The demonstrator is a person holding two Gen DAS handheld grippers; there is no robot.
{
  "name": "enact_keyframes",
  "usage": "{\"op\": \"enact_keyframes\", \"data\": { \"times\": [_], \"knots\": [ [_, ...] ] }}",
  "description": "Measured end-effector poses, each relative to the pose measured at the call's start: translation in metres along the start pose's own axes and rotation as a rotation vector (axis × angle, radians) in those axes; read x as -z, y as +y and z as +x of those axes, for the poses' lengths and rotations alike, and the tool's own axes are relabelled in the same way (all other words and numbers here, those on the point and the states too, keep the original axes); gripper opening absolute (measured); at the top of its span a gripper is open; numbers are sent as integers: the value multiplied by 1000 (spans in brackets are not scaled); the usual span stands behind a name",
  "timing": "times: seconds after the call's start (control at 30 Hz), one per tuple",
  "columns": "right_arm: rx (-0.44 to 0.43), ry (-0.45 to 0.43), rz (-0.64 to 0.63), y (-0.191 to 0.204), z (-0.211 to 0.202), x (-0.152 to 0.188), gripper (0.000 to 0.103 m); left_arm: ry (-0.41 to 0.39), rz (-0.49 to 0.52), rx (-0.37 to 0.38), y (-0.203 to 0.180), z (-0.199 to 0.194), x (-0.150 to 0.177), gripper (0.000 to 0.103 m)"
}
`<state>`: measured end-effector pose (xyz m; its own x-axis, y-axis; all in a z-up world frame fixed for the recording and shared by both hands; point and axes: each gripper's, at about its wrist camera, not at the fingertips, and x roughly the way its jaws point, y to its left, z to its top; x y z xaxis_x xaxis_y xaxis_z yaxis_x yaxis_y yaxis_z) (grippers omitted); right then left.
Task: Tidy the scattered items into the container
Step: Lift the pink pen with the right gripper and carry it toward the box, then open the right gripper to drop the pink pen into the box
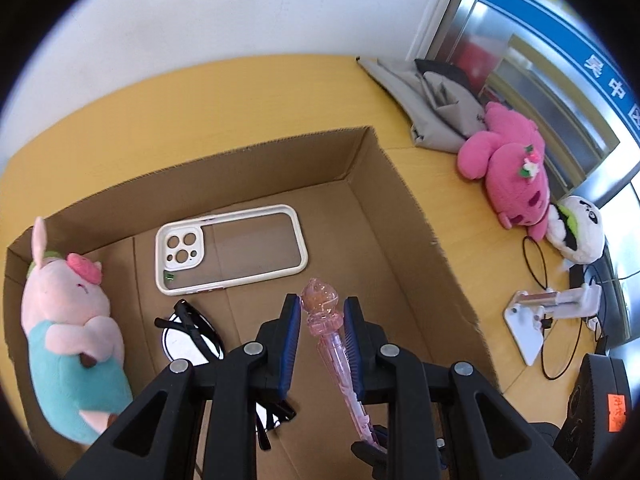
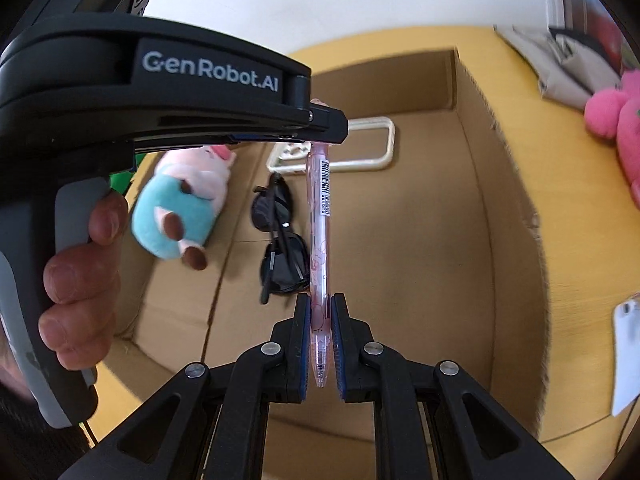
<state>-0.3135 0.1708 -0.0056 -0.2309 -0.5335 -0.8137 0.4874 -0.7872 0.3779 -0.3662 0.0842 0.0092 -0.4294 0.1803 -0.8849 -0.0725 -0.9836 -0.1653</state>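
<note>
We hold a pink pen [image 2: 322, 216] between both grippers above the open cardboard box [image 1: 408, 216] on the yellow table [image 1: 224, 92]. The right gripper [image 2: 321, 312] has its jaws closed on the tip end of the pen, and the left gripper [image 1: 320, 312] has its jaws narrowed around the end with the clear pink ornament, which pokes out past the blue pads [image 1: 294, 328]. Inside the box, below the pen, lie a white phone case [image 1: 232, 250], a pair of black sunglasses [image 1: 192, 332] and a pink plush in a teal outfit [image 1: 72, 340] against the left wall; the sunglasses sit directly beneath and just beside the pen line, so they are the nearest thing underneath. Outside the box, on the table to the right, we see a grey cloth pouch [image 1: 432, 108], a bright pink plush [image 1: 508, 176], a panda plush [image 1: 576, 232] touching it, a white stand [image 1: 536, 316] and black cables [image 1: 536, 256]. Only the right wrist view shows the whole pen with its barcode label, the left gripper from the side with its printed lettering, and the hand [image 2: 84, 272] wrapped around its grey handle. Only the left wrist view shows the panda, the stand, the cables and the metal-framed glass beyond the table.
</note>
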Motion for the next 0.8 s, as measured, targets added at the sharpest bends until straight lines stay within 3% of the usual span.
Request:
{"op": "enact_keyframes", "data": {
  "times": [0.37, 0.47, 0.8],
  "knots": [
    [29, 152, 70, -16, 48, -17, 11, 143, -13, -24, 16, 66, -4, 21],
    [45, 174, 67, -16, 51, -19, 11, 173, -34, 2, 21, 78, -3, 21],
    [54, 209, 74, -16, 54, -22, 12, 157, -42, 14, 27, 76, -2, 21]
  ]
}}
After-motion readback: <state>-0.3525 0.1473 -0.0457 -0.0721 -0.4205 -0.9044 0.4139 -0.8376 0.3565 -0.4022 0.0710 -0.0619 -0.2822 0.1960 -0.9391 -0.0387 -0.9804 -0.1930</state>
